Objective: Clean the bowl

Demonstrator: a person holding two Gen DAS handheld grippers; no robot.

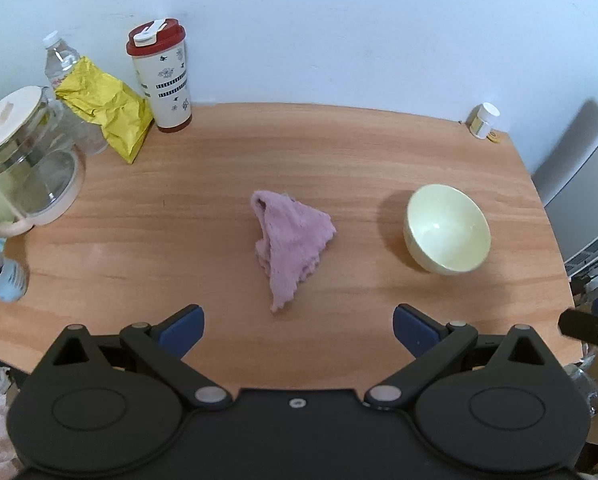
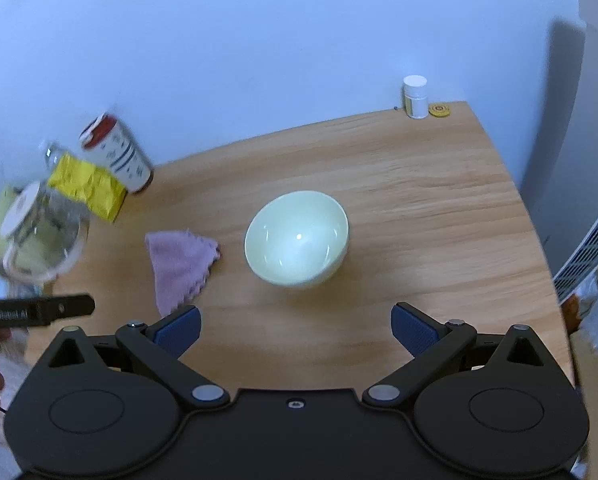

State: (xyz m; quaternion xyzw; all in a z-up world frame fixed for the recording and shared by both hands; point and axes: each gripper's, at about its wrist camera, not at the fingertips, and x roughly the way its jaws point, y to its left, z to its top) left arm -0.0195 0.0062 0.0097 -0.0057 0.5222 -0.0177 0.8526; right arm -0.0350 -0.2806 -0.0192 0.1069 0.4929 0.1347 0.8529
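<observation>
A: Nearest the cameras, the left gripper (image 1: 298, 330) hangs above the front edge of the light wooden table (image 1: 139, 240) with its blue-padded fingers (image 1: 181, 330) spread wide and nothing between them. The right gripper (image 2: 295, 330) is likewise spread wide and empty.

B: And just beyond them?

A: The crumpled lilac terry cloth (image 1: 291, 242) lies straight ahead of the left gripper. The pale green glazed bowl (image 2: 297, 238) stands upright straight ahead of the right gripper, near the cloth but apart from it, in the middle of the table. It looks empty.

B: What could go wrong?

A: The cloth is a loose heap. A pinch on its thin trailing corner would likely lift only a flap, leaving too little to wipe with. The bowl is round-walled and glossy, so a grip on the rim could slip, or wiping pressure could skate it across the smooth wood if the right gripper fails to steady it.

B: Farther back?

A: The clear glass jug with a cream lid (image 1: 23, 152), the crinkled yellow foil bag (image 1: 107, 112) and the red-lidded patterned tumbler (image 1: 163, 76) crowd the far left. A wide leftward swing could knock them. The small white-capped bottle (image 2: 415, 96) in the far right corner stands well clear.
</observation>
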